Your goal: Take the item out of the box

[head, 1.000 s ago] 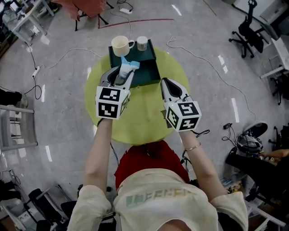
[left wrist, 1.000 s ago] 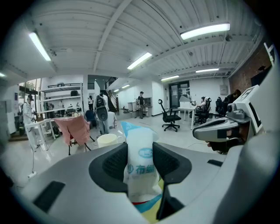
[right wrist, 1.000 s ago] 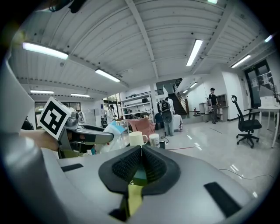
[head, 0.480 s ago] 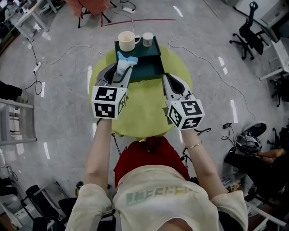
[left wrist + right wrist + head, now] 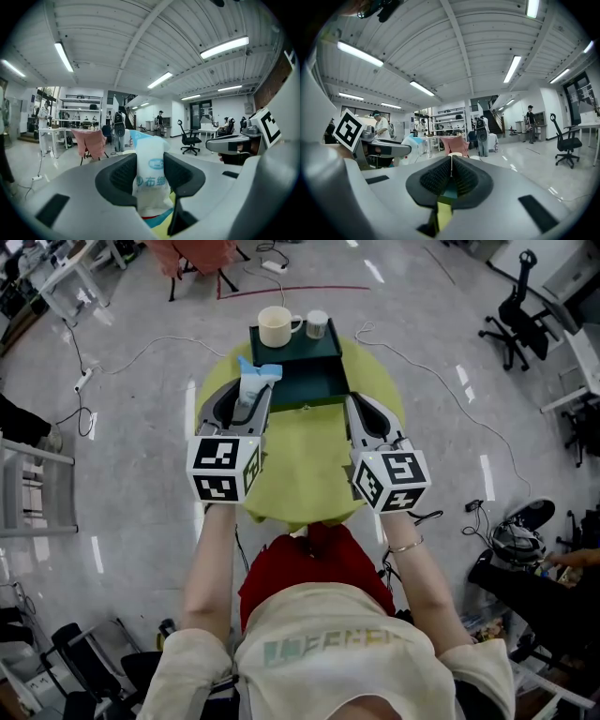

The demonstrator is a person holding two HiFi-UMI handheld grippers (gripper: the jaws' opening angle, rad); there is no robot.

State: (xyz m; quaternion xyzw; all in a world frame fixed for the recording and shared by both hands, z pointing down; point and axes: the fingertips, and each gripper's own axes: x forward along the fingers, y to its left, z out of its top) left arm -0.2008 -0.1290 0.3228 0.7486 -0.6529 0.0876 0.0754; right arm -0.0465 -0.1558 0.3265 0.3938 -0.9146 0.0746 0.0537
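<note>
Pinching white packet [image 5: 150,157]: left gripper [image 5: 246,401] jaws; right gripper [image 5: 450,176] jaws pressed together; round green table [image 5: 300,465], teal box [image 5: 314,381], grey floor [image 5: 141,390].

Box [image 5: 314,390] on table [image 5: 300,465], mug [image 5: 275,329] at far edge

My arms reach forward, side by side. Left gripper [image 5: 246,396] jaws clamped on white packet [image 5: 253,382]. Right gripper [image 5: 356,407] jaws pressed together, nothing between.
</note>
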